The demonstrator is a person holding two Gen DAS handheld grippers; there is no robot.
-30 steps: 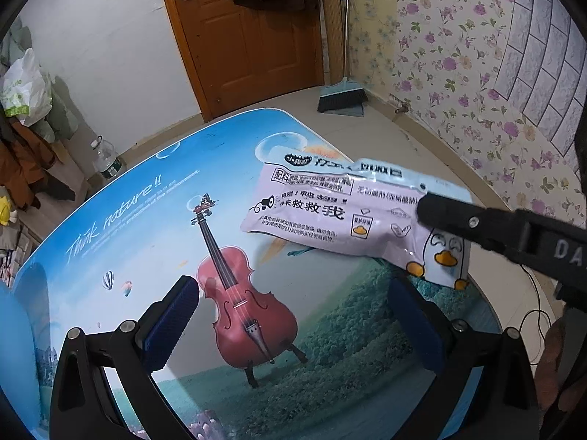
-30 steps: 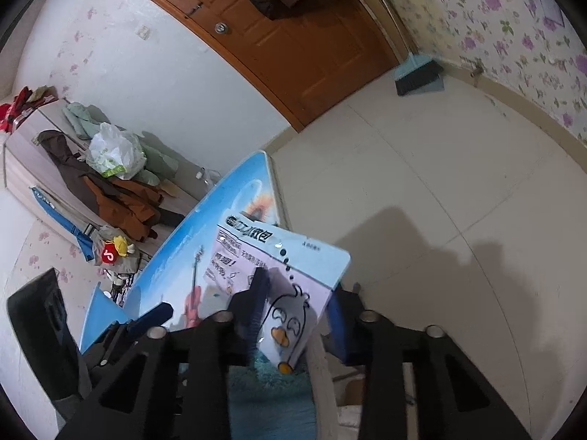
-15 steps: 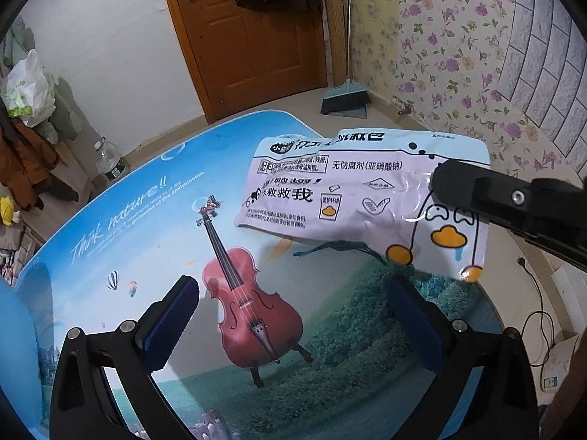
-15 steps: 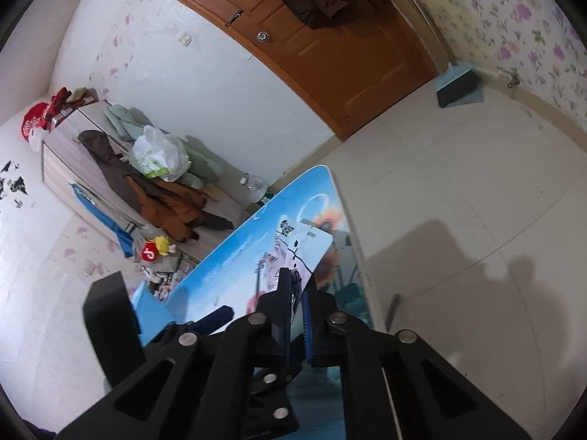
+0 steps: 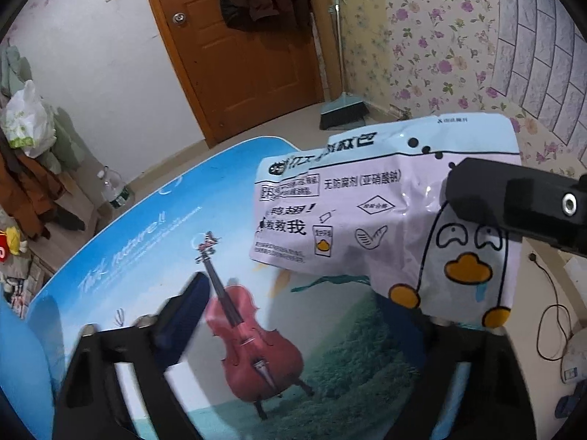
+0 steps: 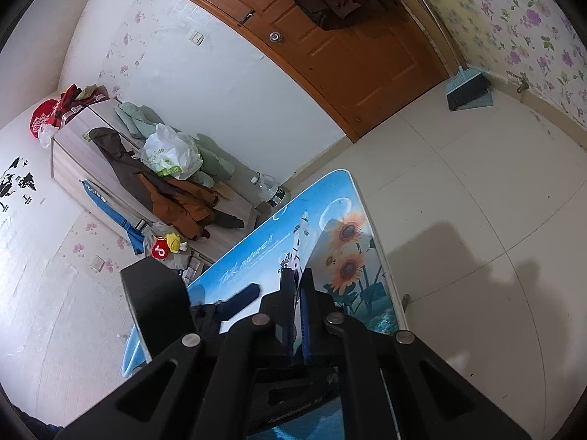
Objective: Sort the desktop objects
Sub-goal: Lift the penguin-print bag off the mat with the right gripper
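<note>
A pale snack bag (image 5: pixel 367 198) with a cartoon duck hangs tilted above the blue violin-print table (image 5: pixel 128 238). My right gripper (image 6: pixel 299 278) is shut on the bag's duck end. One of its black fingers (image 5: pixel 513 201) crosses the bag in the left wrist view. In the right wrist view the bag (image 6: pixel 301 234) shows edge-on between the pads. My left gripper (image 5: pixel 293 289) sits low over the table, below the bag, and its jaws are closing. Only its left blue pad (image 5: pixel 183 308) shows, because the bag's lower corner hides the other. Nothing is pressed between its pads.
A brown door (image 5: pixel 242 55) with dark coats is at the back, and a broom (image 5: pixel 343 110) leans by the flowered wall. A water bottle (image 5: pixel 113 187) and a clothes pile (image 6: pixel 172 187) stand left of the table. A black cable (image 5: pixel 550 315) lies on the floor right.
The right gripper closed on the bag's duck end and lifted it off the table, toward the camera. The left gripper's jaws have come closer together and stayed in place.
</note>
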